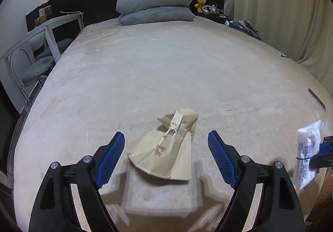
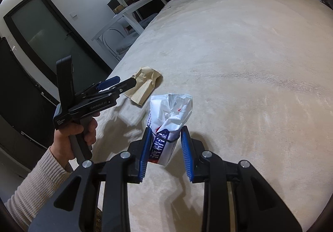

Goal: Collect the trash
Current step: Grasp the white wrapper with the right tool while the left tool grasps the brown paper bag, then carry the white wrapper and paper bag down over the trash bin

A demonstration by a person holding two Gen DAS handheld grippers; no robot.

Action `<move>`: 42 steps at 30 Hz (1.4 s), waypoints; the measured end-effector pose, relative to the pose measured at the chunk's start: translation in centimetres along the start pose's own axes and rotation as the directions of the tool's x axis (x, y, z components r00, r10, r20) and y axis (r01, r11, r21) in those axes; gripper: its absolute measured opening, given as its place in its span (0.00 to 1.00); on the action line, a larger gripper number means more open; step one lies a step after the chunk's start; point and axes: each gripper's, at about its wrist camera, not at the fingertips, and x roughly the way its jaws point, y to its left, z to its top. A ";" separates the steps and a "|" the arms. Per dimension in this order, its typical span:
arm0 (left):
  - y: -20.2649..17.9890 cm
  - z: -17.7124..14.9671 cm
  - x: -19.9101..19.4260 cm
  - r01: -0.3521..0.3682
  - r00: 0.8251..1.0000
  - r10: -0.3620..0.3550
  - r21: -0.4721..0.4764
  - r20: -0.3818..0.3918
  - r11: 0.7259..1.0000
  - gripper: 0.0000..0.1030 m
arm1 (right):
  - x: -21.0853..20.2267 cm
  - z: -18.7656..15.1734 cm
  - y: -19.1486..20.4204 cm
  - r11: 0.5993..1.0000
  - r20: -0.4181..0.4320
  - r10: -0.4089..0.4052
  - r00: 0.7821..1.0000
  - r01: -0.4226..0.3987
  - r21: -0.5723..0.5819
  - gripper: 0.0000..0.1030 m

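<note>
A crumpled beige paper wrapper point(image 1: 166, 148) with a brown bamboo print lies on the cream bed cover point(image 1: 166, 65) near the bed's foot. My left gripper point(image 1: 166, 134) stands open around it, one blue pad on each side, neither touching the paper. In the right wrist view, the left gripper point(image 2: 124, 80) is held by a hand point(image 2: 83, 134) in a ribbed sleeve, its tips by the wrapper point(image 2: 145, 84). My right gripper point(image 2: 166, 129) is shut on a white plastic packet point(image 2: 168, 119) with blue print, lifted off the cover. That packet point(image 1: 308, 153) also shows at the left wrist view's right edge.
Folded grey bedding point(image 1: 154, 7) lies by the dark headboard, with a teddy bear point(image 1: 200, 4) beside it. A white table and chair point(image 1: 41, 44) stand left of the bed, curtains point(image 1: 281, 13) on the right. A flat dark item point(image 1: 316, 98) lies near the bed's right edge. A dark door point(image 2: 41, 40) is at left.
</note>
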 end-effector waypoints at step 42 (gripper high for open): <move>-7.4 -7.8 -13.3 0.128 0.990 -0.124 -0.062 0.065 0.990 0.14 | -3.6 -4.8 -0.6 0.996 0.043 -0.065 0.997 0.062 0.063 0.30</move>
